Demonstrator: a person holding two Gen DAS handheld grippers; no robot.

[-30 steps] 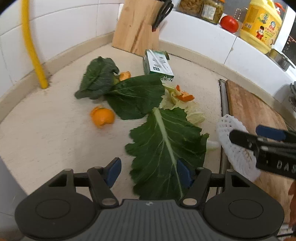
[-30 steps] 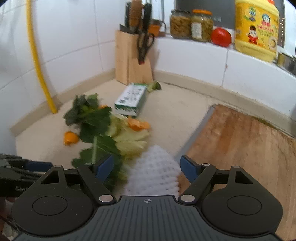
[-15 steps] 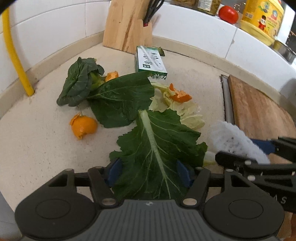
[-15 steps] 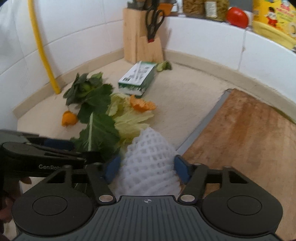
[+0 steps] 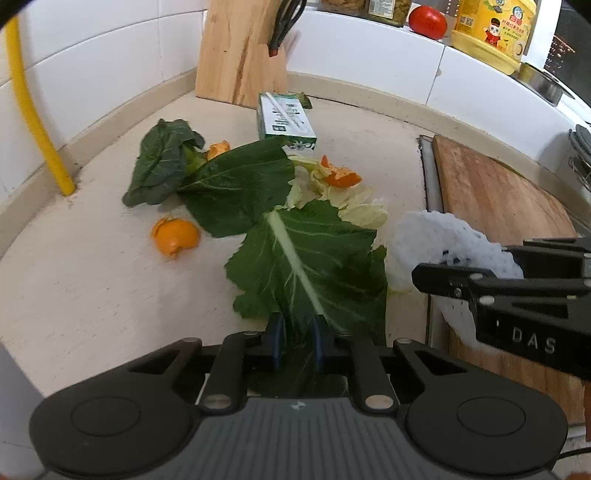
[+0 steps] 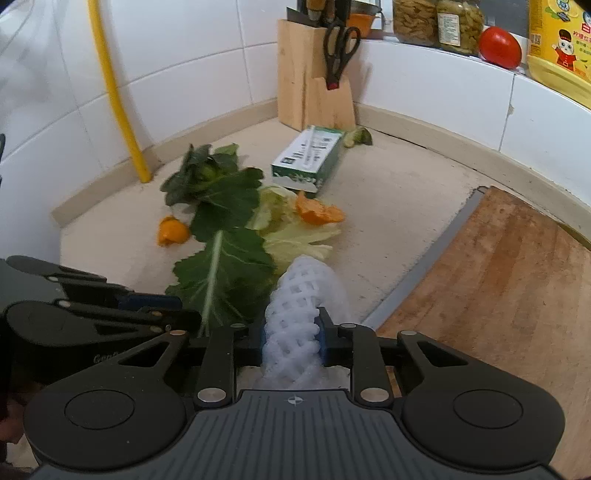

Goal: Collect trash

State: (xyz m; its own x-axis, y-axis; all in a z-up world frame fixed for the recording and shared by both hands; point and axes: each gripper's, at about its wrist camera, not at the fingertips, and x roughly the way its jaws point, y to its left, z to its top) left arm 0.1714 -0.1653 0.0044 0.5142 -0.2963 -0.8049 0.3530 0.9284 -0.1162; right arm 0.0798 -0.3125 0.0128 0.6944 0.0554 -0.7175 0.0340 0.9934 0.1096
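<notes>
A large green leaf (image 5: 306,254) lies on the beige counter (image 5: 92,295). My left gripper (image 5: 297,341) has its jaws closing, and the blue pads pinch the leaf's near end. A white foam fruit net (image 6: 306,291) sits at the edge of the cutting board. The jaws of my right gripper (image 6: 291,334) are closing too, and its pads squeeze the net. Further back lie a second leaf (image 5: 236,188), a dark leaf bunch (image 5: 162,162), pale cabbage leaves (image 5: 362,210), orange peels (image 5: 175,236) and a green carton (image 5: 286,122).
A wooden cutting board (image 5: 498,199) fills the right side. A knife block with scissors (image 6: 314,74) stands in the back corner. A yellow pipe (image 5: 29,107) runs down the left wall. On the tiled ledge are jars, a tomato (image 6: 500,42) and a yellow oil bottle (image 5: 487,29).
Both pairs of jaws have closed in from wide apart: the left onto the big leaf's near end, the right onto the white foam net, which is now squeezed narrow.
</notes>
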